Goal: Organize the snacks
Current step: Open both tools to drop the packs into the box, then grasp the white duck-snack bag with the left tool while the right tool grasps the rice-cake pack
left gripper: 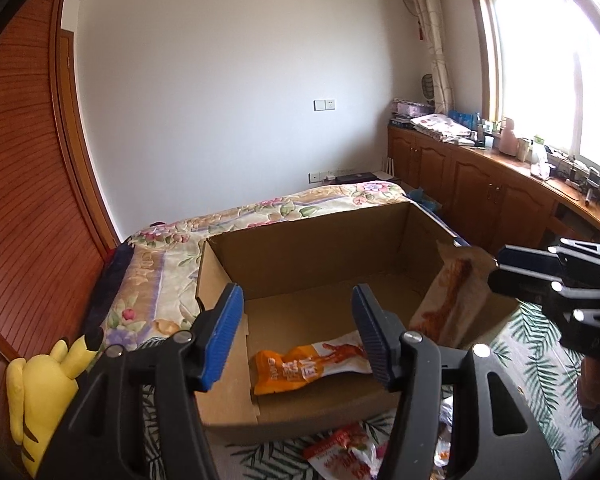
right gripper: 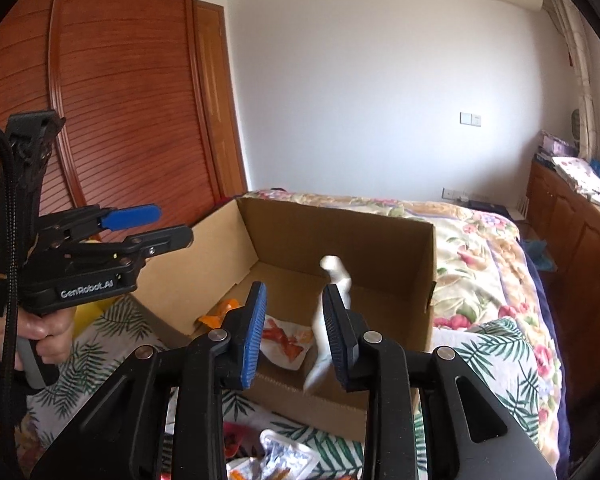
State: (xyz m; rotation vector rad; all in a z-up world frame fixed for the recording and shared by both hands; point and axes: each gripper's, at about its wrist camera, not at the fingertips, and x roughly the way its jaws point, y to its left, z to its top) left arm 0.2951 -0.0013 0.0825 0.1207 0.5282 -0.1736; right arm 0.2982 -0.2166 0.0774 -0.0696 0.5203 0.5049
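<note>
An open cardboard box [left gripper: 300,264] sits on a bed with a floral quilt [left gripper: 168,256] and a palm-leaf blanket [right gripper: 496,352]. The left gripper [left gripper: 296,336] hangs over the box's near edge with its blue-padded jaws spread wide and nothing between them. Flat on the box floor lies an orange snack packet [left gripper: 308,364]. The right gripper [right gripper: 294,336] is at the box's right side; its jaws stand part-way apart, and a white snack packet [right gripper: 332,312], blurred and standing on end, is just beside the right-hand pad. I cannot tell whether that pad touches it. Under it in the box lies another pale packet with red printing [right gripper: 288,340]. More snack packets [left gripper: 340,454] lie loose on the blanket before the box, and a yellow plush toy [left gripper: 40,396] sits to the left.
</note>
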